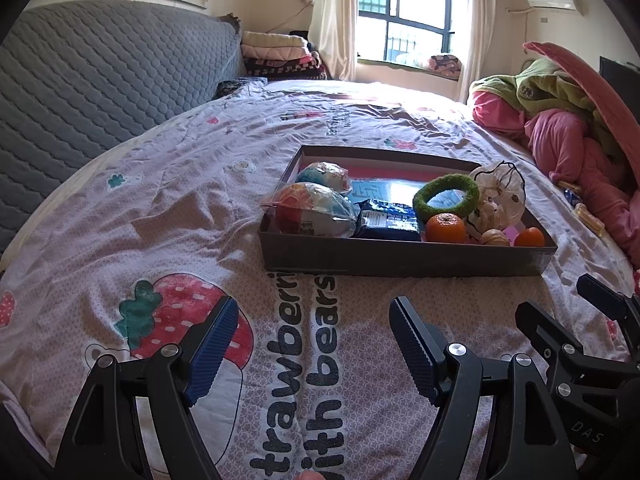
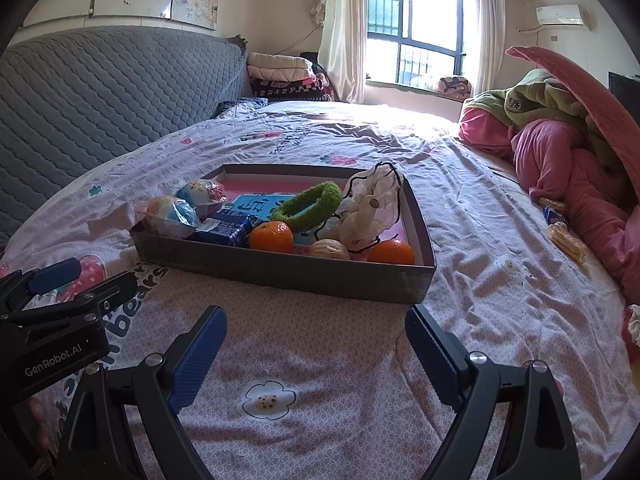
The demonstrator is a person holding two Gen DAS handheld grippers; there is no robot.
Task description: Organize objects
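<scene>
Oranges (image 2: pixel 271 236), snack packs (image 2: pixel 228 229), green ring (image 2: pixel 308 206) gathered in tray (image 2: pixel 280 270) on bed (image 2: pixel 320 360); left gripper (image 1: pixel 314 344), right gripper (image 2: pixel 314 354) hovering, fingers spread, empty.

The blue card (image 2: pixel 256 205) on the box (image 2: pixel 280 270) floor is partly hidden under the green ring (image 2: pixel 308 206). Its writing is too blurry to read.

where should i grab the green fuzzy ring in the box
Take the green ring by its raised far arc, coming from above with one finger through the hole and one outside. It leans tilted on the white drawstring bag, so that upper edge stands free, while the low edge sits tight behind the orange. Both grippers are open and empty.
</scene>
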